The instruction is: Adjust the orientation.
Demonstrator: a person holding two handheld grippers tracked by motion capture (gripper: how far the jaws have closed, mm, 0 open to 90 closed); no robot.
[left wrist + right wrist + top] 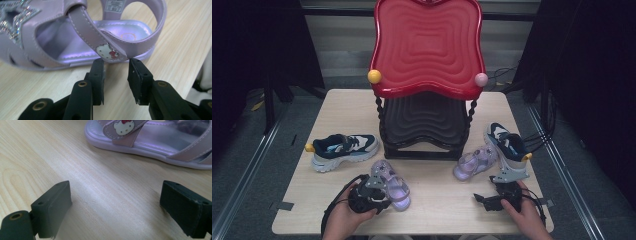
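Observation:
Two lilac child's sandals with cat-face badges lie on the wooden table (437,205). The nearer sandal (395,189) (85,32) sits at front left, with my left gripper (386,192) (115,63) right against its side. Its jaws stand a little apart, and their tips reach the badge end of the strap with bare table showing between the pads. The second sandal (475,162) (150,147) lies right of centre. A short way in front of it my right gripper (494,194) (115,195) rests low over the table, open wide with nothing between its pads.
A two-tier rack stands at the back centre, with a red wavy top tray (427,45) and a black lower tray (424,122). A navy and white sneaker (344,149) lies at left. Its mate (507,142) lies at right, beside the second sandal.

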